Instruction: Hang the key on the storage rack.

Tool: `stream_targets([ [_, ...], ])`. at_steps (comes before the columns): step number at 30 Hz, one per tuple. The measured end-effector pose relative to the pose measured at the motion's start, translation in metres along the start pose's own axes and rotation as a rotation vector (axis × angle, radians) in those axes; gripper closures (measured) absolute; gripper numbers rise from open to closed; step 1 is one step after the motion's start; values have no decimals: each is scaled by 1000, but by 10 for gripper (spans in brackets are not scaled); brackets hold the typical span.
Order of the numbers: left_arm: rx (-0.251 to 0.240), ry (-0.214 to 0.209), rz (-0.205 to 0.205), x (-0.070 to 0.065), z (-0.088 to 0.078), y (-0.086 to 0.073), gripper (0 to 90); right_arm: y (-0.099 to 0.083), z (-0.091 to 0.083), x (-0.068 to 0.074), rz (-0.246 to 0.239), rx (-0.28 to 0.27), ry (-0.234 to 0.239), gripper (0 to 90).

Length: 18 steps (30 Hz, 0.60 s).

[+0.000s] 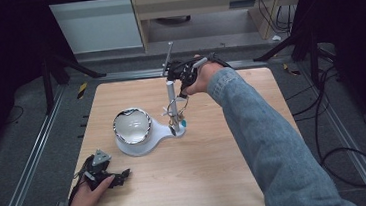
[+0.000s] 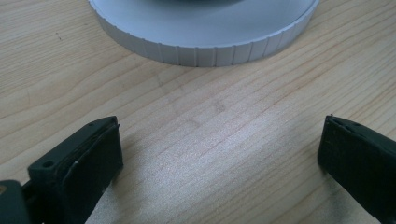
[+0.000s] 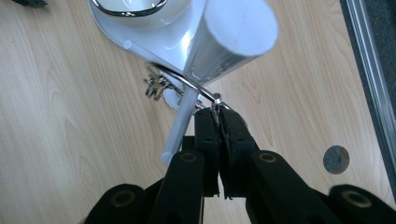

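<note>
**Right gripper pinches a key ring at the stand's post**

Nearest the person, the left gripper point(image 1: 108, 177) rests on the wooden table point(image 1: 179, 193) close to its near-left edge, jaws spread wide with bare wood between them. In the left gripper view the ribbed rim of the white stand base point(image 2: 205, 46) lies just beyond those jaws, apart from them.

Farther in, the base carries a shiny metal bowl point(image 1: 132, 126) on its left lobe and an upright white post point(image 1: 172, 106) on its right. The post and its thin side peg point(image 3: 180, 123) stand immediately left of the right gripper's jaws in the right gripper view.

The right gripper point(image 1: 185, 80), near the post's top toward the far edge, has its pads pressed together on a thin metal ring point(image 3: 215, 100); the ring curves round the post, and a bunch of keys point(image 1: 176, 119) hangs low beside the post.

The near-right half of the table lies open; a round grey disc point(image 3: 336, 158) sits by the right edge.
</note>
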<state>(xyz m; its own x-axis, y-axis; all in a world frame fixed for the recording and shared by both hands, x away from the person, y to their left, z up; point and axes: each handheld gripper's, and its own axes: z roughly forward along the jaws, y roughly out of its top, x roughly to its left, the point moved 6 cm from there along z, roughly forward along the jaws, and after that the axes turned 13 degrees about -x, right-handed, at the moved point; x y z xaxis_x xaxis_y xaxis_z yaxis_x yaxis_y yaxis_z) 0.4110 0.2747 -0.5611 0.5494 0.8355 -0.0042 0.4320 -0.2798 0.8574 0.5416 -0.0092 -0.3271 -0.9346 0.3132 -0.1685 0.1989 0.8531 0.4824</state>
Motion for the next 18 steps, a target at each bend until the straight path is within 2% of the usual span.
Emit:
stream_targets([
  [10, 0, 0, 0, 0, 0, 0, 0, -2, -9, -7, 15, -29, -41, 784],
  [15, 0, 0, 0, 0, 0, 0, 0, -5, -16, -14, 38, -58, -94, 660],
  [18, 0, 0, 0, 0, 0, 0, 0, -8, -20, -17, 51, -60, -111, 631],
])
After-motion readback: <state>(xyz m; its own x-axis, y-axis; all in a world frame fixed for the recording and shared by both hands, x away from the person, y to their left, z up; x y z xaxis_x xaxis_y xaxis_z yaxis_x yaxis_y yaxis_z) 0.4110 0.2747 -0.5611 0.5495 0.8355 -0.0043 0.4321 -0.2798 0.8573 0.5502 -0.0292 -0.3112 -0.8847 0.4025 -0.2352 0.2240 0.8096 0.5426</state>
